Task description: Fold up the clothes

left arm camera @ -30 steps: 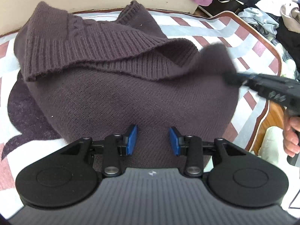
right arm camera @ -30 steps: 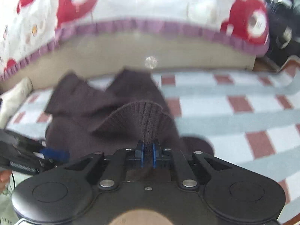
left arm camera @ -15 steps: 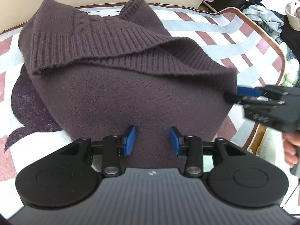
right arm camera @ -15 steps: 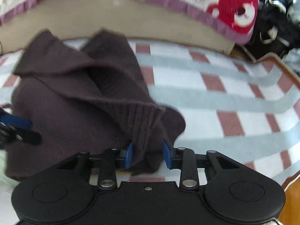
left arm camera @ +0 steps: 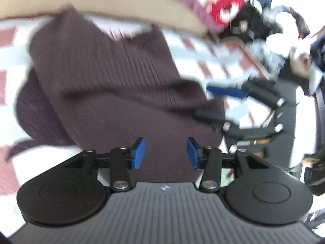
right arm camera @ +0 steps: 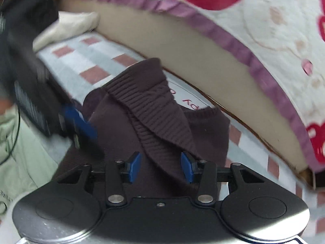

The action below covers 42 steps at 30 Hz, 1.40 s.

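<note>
Only the left wrist view showed the blurred heap of clothes [left arm camera: 270, 30] at the far right, while the dark brown knitted sweater [right arm camera: 162, 126] lay folded on the checked mat [right arm camera: 97, 61] under the left gripper [left arm camera: 164, 152] and the right gripper [right arm camera: 160, 167], both opening, clamping nothing.

Right claw [right arm camera: 160, 167] released sweater [right arm camera: 162, 126] hem, jaws opening; left claw [left arm camera: 166, 155] opening wider above it.
</note>
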### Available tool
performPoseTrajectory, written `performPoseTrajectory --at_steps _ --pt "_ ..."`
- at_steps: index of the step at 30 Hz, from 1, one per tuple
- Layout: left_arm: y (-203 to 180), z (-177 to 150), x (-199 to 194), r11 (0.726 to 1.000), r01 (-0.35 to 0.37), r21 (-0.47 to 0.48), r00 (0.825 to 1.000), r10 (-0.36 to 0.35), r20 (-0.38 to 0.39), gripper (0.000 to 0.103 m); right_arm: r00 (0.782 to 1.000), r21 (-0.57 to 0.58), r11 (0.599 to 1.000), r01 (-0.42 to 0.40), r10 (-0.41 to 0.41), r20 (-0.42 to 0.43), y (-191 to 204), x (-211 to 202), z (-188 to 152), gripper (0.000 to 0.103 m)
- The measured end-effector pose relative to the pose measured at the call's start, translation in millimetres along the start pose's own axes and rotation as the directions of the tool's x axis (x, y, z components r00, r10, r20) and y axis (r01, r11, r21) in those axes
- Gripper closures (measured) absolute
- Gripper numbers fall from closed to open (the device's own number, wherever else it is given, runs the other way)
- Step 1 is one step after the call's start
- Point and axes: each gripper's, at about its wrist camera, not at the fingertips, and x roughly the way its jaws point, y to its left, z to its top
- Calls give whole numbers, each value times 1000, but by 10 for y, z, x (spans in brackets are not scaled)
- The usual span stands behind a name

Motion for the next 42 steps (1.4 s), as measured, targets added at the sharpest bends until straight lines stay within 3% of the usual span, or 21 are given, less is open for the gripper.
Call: performPoseTrajectory --at_steps 5,8,13,14,15,17,21,26,30,32,34,38,42 --pt "420 99 -202 991 -61 -117 983 80 164 50 998 -127 990 -55 50 -39 30 90 290 54" --pt "616 168 -95 981 -57 -183 977 92 191 50 996 -184 979 -84 79 -36 106 201 439 54" --pt "734 309 234 971 -51 -233 970 104 219 39 990 -184 974 -135 140 14 171 383 477 52" --pt "748 316 275 973 -55 -224 967 108 232 43 990 -193 972 -133 140 21 188 429 463 51" --pt "736 321 303 978 -69 -197 964 116 239 66 991 -204 971 -126 134 27 204 473 445 50" --pt "690 348 334 986 -89 -141 965 120 233 97 992 -226 968 -105 117 41 248 532 408 49" --pt "696 382 284 987 47 -153 966 -5 260 98 994 -214 975 -60 79 81 355 588 405 37" --pt "501 389 207 990 108 -85 956 -80 283 99 992 -244 970 2 29 122 544 653 410 36" --pt "377 371 155 989 140 -40 947 -122 297 99 988 -203 975 86 -57 141 559 729 470 36" --pt "346 364 97 988 154 -18 940 -141 310 99 984 -185 978 101 -70 165 525 730 489 46" --pt "318 354 24 985 175 6 928 -167 333 99 981 -143 985 101 -74 181 428 688 530 96" --pt "279 333 -126 979 200 40 902 -200 383 97 965 46 990 137 -143 219 -30 536 636 98" --pt "271 310 -159 995 77 56 908 -93 408 76 953 239 954 180 -229 196 -633 437 680 98"
